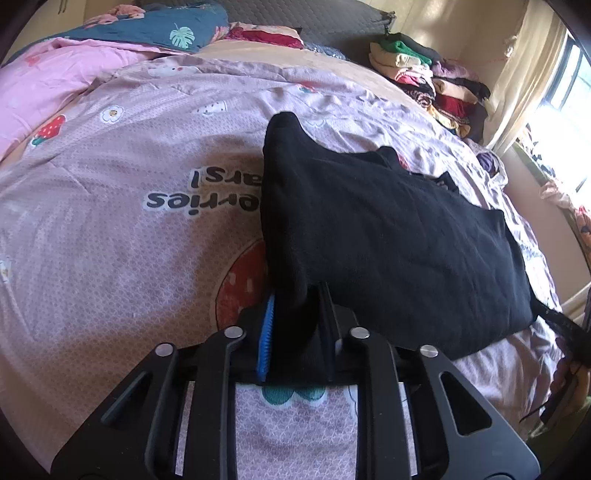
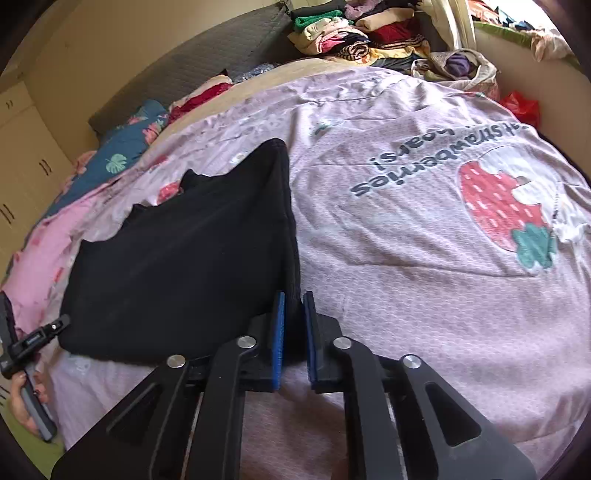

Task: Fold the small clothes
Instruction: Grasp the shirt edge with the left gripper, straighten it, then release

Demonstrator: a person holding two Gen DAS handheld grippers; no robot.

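Note:
A black garment (image 1: pixel 388 236) lies spread on a pink strawberry-print bedcover (image 1: pixel 129 229). My left gripper (image 1: pixel 295 332) is shut on the garment's near left corner, with black cloth bunched between its blue pads. In the right wrist view the same garment (image 2: pixel 184 266) lies to the left. My right gripper (image 2: pixel 293 328) is shut on the garment's near right edge, with a strip of black cloth between the blue pads (image 2: pixel 279 332). The left gripper's handle and a hand (image 2: pixel 26 369) show at the far left of that view.
A pile of folded clothes (image 1: pixel 432 81) sits at the bed's far right by the curtain and window (image 1: pixel 546 107). A blue leaf-print pillow (image 1: pixel 159 29) and pink quilt (image 1: pixel 48 81) lie at the head. A red bag (image 2: pixel 522 105) sits at the bed's edge.

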